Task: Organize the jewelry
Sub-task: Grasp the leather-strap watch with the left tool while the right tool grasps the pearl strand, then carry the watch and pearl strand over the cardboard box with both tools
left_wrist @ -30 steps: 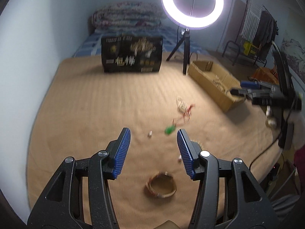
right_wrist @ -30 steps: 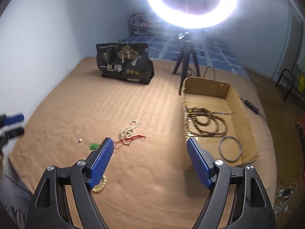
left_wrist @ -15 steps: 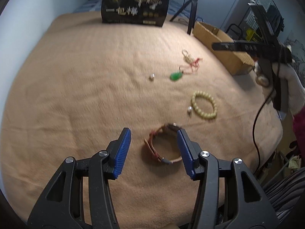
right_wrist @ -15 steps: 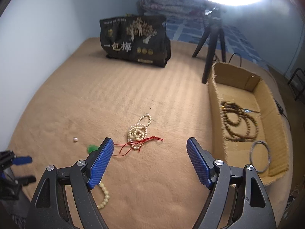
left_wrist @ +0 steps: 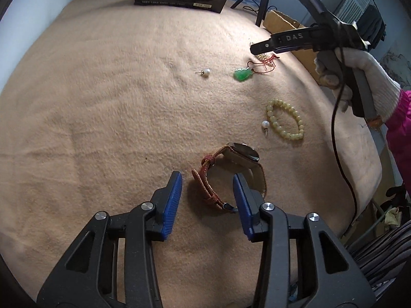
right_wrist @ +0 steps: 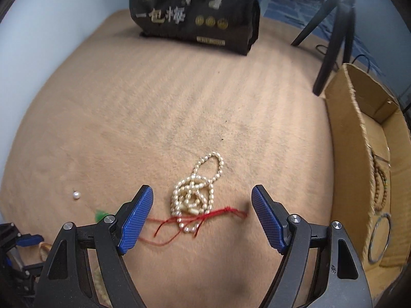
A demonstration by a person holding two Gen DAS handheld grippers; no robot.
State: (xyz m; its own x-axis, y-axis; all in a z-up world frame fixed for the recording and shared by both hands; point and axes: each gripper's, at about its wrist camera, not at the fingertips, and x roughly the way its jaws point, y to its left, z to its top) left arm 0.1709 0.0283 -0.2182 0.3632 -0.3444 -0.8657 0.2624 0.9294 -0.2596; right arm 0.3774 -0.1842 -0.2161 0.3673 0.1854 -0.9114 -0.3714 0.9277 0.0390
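In the left wrist view my left gripper (left_wrist: 207, 182) is open, its blue fingers on either side of the near strap of a watch (left_wrist: 232, 173) with a red-brown band lying on the tan blanket. Beyond lie a yellow bead bracelet (left_wrist: 285, 122), two pearl earrings (left_wrist: 265, 125) (left_wrist: 205, 72) and a green pendant (left_wrist: 242, 74) on red cord. In the right wrist view my right gripper (right_wrist: 202, 201) is open low over a pile of pearl necklace (right_wrist: 196, 191) and red cord (right_wrist: 205, 215). The cardboard box (right_wrist: 344, 138) at right holds brown beads (right_wrist: 379, 182) and a metal bangle (right_wrist: 380, 236).
A black printed bag (right_wrist: 195, 12) stands at the back of the blanket. A black tripod (right_wrist: 331, 30) stands next to the box. The blanket's edge drops off at the right (left_wrist: 367, 169), where a black cable (left_wrist: 341, 154) hangs. The gloved hand holding the right gripper (left_wrist: 357, 77) shows in the left wrist view.
Both grippers have come down and forward. The left now has the watch strap between its fingers; the right has closed in on the pearl necklace.
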